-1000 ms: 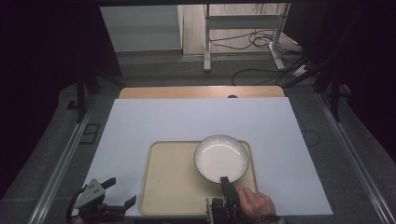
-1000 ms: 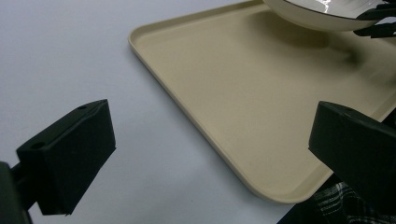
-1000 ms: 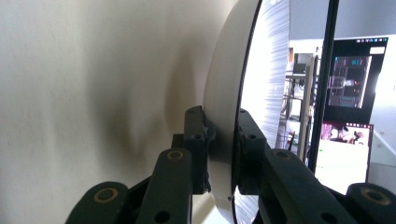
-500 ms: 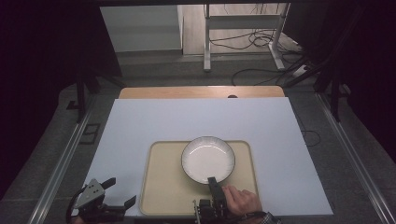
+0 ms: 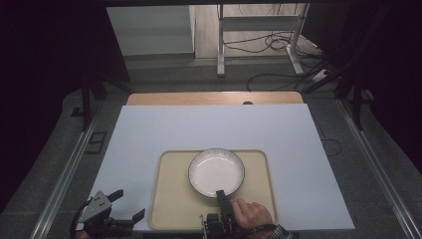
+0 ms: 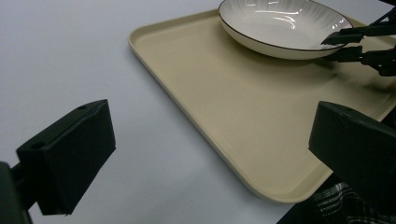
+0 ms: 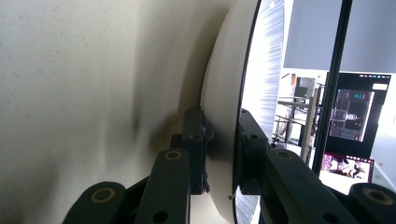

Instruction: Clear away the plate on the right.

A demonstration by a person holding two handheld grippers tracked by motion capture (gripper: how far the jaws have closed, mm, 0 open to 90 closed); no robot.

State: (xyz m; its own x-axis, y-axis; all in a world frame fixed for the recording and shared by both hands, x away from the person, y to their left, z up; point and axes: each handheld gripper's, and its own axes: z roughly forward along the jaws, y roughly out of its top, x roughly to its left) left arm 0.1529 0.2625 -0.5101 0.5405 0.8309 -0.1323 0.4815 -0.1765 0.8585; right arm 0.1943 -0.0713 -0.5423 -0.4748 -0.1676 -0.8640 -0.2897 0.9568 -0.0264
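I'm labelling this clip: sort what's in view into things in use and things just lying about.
In use: white bowl, its near rim clamped by the right gripper; beige tray beneath.
Lying about: left gripper, open and idle; white sheet; floor cables.

right gripper (image 5: 219, 193) clamping the plate rim (image 5: 219, 191), right hand (image 5: 251, 215) gripping behind it, left gripper (image 5: 130, 205) resting near the table's edge with jaws standing wide

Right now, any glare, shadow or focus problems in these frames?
High view: dark surround, evenly lit white table sheet. Left gripper view: bright streaks of glare on the white round bowl with a dark rim, soft shadow beneath it on the beige plastic tray, near jaws blurred. Right gripper view: bowl's inner face blown out, tray surface soft.
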